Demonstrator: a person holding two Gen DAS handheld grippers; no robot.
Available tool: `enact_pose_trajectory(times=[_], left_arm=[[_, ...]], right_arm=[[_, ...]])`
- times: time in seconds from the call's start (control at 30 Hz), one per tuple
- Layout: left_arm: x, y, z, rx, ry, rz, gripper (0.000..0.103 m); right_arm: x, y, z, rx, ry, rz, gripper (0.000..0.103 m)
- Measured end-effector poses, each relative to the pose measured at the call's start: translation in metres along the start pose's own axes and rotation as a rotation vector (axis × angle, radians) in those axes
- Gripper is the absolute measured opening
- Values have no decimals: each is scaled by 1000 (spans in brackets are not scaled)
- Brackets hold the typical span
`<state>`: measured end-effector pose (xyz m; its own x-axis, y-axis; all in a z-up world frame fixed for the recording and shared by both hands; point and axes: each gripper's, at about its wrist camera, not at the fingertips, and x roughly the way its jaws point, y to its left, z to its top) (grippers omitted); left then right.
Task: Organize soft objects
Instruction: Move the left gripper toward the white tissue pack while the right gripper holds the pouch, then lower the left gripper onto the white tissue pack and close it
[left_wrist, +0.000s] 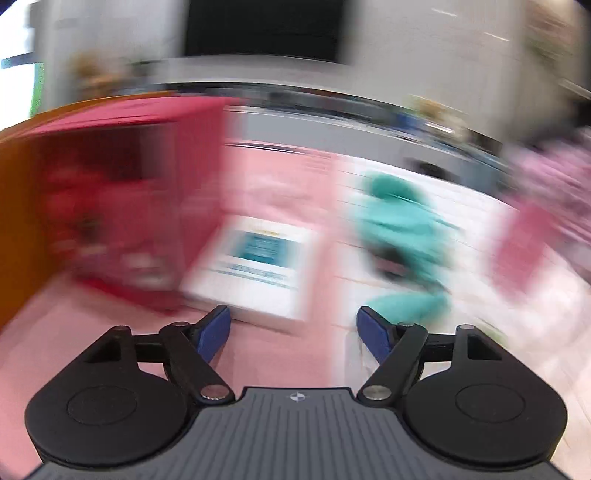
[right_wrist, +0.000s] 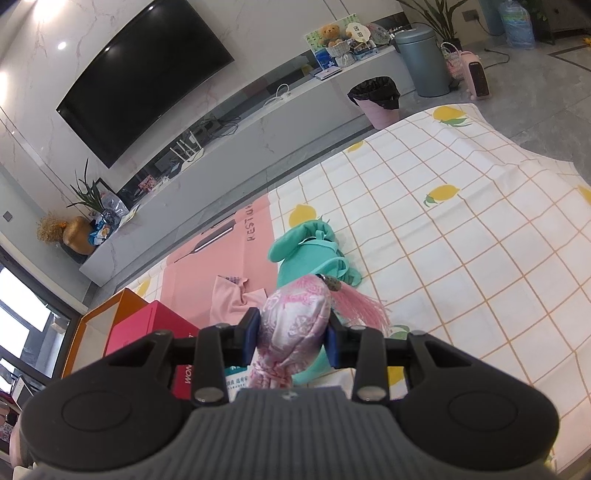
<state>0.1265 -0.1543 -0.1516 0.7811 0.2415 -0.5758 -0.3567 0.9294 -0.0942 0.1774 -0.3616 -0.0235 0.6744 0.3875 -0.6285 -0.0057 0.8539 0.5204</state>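
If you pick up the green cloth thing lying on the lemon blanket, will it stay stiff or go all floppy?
Probably floppy: the teal green fabric bag lies slumped and creased on the lemon-print checked blanket, with thin straps trailing loose. It looks light and unlikely to roll or break. The pink silky scarf bundle squeezed in the right gripper is bulging similarly.

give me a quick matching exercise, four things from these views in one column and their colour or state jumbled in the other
Things
1. left gripper
2. right gripper
3. soft bag
4. box

States
A. red, at the left edge of the bed
B. shut on the pink silky bundle
C. teal, lying on the lemon-print sheet
D. open, holding nothing

Pairs: 1-D, 2-B, 3-C, 4-A
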Motion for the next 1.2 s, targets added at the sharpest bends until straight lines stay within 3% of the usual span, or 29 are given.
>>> enact_pose_trajectory(times=[0.1,0.13,0.2,0.3,0.4,0.8,0.9,0.97,1.07,1.13,1.2], left_arm=[[-8,-16,-5,178,44,-245,85],[-15,-21,-9,223,44,-291,85],[-26,-21,-17,224,16,-253,85],[-33,-15,-23,196,-36,-111,86],[-29,-4,-14,71,-70,-9,86],[2,-11,8,-53,2,149,88],[5,-16,11,-58,1,61,88],[10,-25,14,24,30,-52,87],[8,-40,11,163,46,-160,86],[2,-39,10,177,45,-185,86],[-4,-35,12,194,46,-148,86]], right_arm=[[0,-2,2,10,-1,-9,36],[0,-3,1,13,-1,-11,36],[-1,-4,1,15,-2,-15,36],[-1,-4,0,14,0,-16,36],[-2,-2,0,9,1,-12,36],[1,-2,1,6,16,-19,36],[-3,-6,2,17,0,-19,36],[-6,-10,4,33,-19,-21,36],[-12,-19,8,61,-45,-31,36],[-17,-25,10,78,-55,-38,36],[-22,-30,12,87,-70,-47,36]])
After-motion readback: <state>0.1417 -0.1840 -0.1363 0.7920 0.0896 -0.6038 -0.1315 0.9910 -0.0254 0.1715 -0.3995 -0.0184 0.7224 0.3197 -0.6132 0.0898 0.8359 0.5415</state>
